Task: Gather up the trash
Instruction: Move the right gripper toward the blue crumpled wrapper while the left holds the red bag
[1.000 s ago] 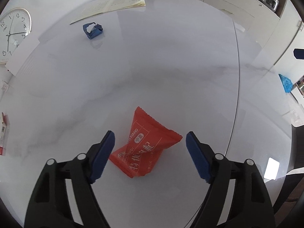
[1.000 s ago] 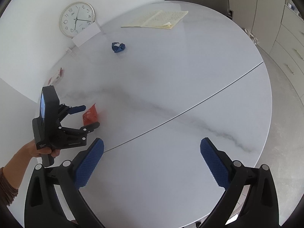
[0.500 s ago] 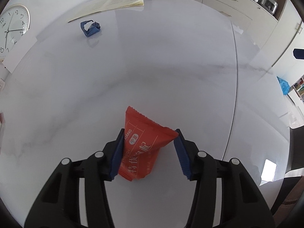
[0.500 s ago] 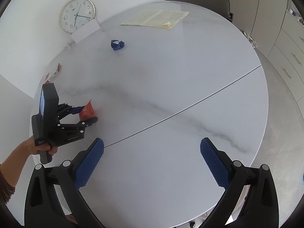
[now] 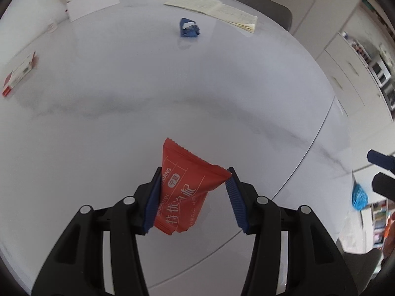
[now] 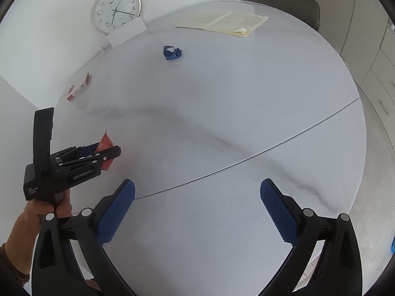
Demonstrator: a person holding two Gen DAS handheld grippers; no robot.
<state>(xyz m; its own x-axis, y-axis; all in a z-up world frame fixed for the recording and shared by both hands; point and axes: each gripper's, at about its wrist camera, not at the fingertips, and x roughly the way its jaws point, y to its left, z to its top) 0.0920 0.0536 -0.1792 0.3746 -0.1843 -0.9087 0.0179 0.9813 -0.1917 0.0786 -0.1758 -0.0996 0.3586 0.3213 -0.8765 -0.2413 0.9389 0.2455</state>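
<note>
At six o'clock in the left wrist view, the red wrapper [image 5: 184, 187] is clamped in the left tongs [image 5: 193, 193] above the worktop [image 5: 222, 93]; the right tongs [image 6: 197, 209] are apart and empty, while the crumpled blue wrapper [image 5: 188, 28] at twelve o'clock remains uncollected.

The table [image 6: 246, 113] surface is largely bare through the centre and near side, giving open passage. Obstacles sit toward the far and left edges: a crumpled blue wrapper [image 6: 172, 52], an open notebook [image 6: 222, 22], a small red-and-white box [image 6: 79, 87], and a white card [image 6: 126, 34] before the clock [image 6: 115, 9]. A chair [image 6: 279, 2] stands behind the far rim.
</note>
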